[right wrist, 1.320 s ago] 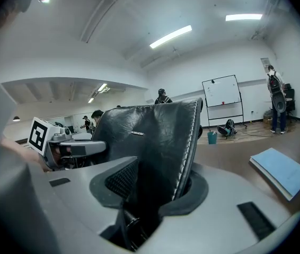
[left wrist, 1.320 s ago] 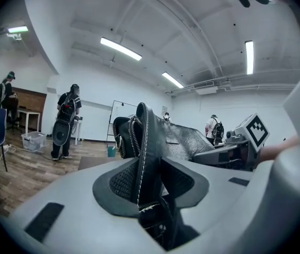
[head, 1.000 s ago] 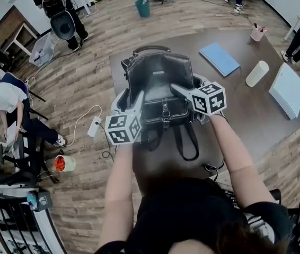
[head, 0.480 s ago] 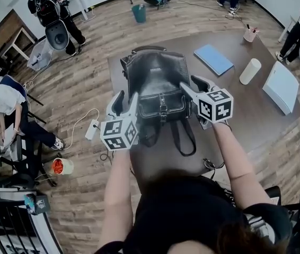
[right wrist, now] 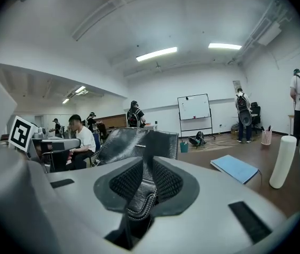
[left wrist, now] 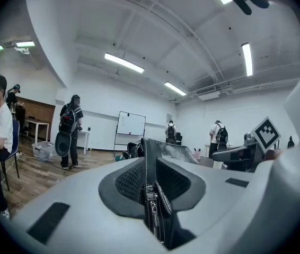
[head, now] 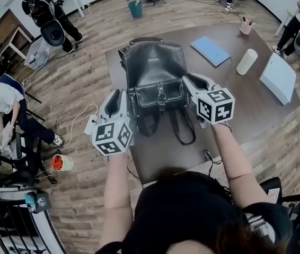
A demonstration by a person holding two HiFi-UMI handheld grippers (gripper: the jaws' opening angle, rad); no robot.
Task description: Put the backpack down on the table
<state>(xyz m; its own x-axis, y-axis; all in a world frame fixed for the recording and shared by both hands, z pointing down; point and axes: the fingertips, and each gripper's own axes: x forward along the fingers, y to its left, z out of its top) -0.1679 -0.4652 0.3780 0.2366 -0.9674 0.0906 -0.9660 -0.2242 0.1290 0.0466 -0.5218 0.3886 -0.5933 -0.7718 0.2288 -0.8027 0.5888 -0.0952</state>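
A black leather backpack (head: 155,70) lies flat on the brown table (head: 235,110), its straps trailing toward me. My left gripper (head: 119,100) is at its near left corner and my right gripper (head: 191,81) at its near right corner. Both sets of jaws have just been closing. In the left gripper view the pads (left wrist: 126,181) pinch a zippered leather edge of the backpack (left wrist: 160,152). The right gripper view shows that gripper's pads (right wrist: 166,181) pressed on a stitched leather edge, with the pack's body (right wrist: 134,142) beyond.
On the table's right half lie a blue notebook (head: 210,50), a white cylinder (head: 246,61), a white box (head: 278,78) and a pink pen cup (head: 245,27). A cable (head: 209,157) hangs at the near table edge. Several people stand or sit around the room.
Both grippers have drawn back toward me and outward to the pack's near corners, and their wide jaws have narrowed onto its edges. The backpack still lies on the table.
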